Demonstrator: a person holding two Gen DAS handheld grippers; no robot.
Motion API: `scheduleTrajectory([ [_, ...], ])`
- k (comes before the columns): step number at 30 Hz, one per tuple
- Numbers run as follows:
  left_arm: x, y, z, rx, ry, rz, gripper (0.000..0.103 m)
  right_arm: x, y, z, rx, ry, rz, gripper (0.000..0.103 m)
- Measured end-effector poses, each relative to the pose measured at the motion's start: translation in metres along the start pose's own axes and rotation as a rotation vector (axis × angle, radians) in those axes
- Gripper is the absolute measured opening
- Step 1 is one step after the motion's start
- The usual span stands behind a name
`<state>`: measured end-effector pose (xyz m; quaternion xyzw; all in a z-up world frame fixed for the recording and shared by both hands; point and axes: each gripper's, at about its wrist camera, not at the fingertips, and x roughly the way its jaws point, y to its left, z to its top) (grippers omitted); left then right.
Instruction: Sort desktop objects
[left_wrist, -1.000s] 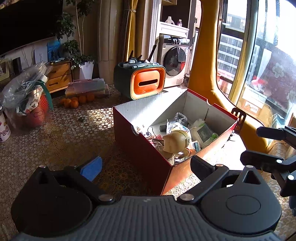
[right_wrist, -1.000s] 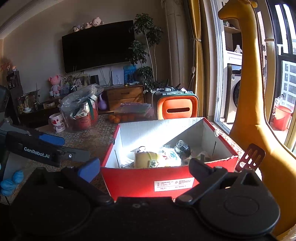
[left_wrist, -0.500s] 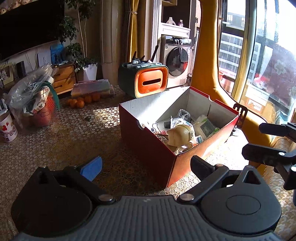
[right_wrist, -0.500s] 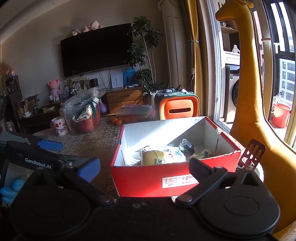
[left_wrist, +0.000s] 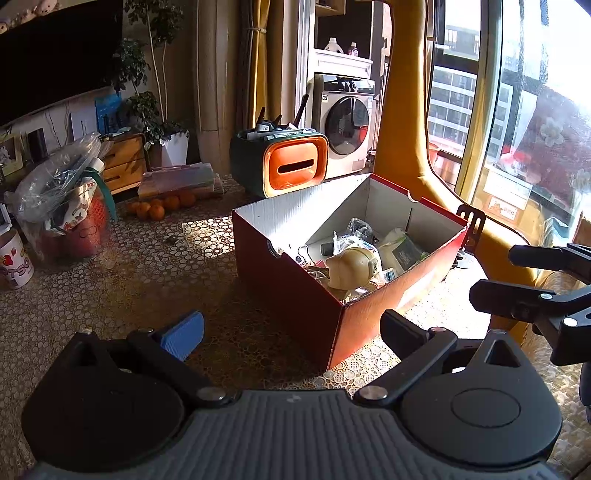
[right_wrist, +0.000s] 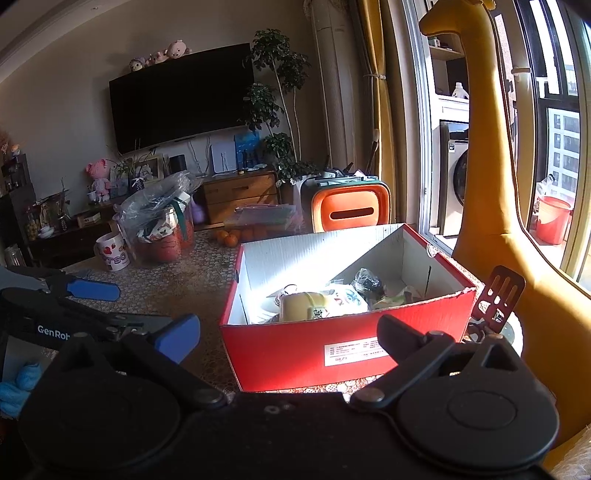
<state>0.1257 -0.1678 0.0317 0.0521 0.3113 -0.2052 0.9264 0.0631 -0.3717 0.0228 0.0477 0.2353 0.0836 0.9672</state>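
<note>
While both grippers wait wide apart and hold nothing, the red box sits just ahead of the right gripper. From the left gripper it lies ahead and right, corner first.

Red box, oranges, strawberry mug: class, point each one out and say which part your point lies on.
Red box (right_wrist: 295, 354): right wrist view, sunlit front wall.
Oranges (left_wrist: 157, 211): left wrist view, front fruit of the row.
Strawberry mug (right_wrist: 112, 254): right wrist view, printed side.
</note>
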Motion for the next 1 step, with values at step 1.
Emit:
scheduleTrajectory([
  [1,-0.0006,0.0022,0.0001,-0.008,0.001,-0.003,0.102,-0.0004,0.0001,0.0003,0.004,0.0,-0.003,0.102],
])
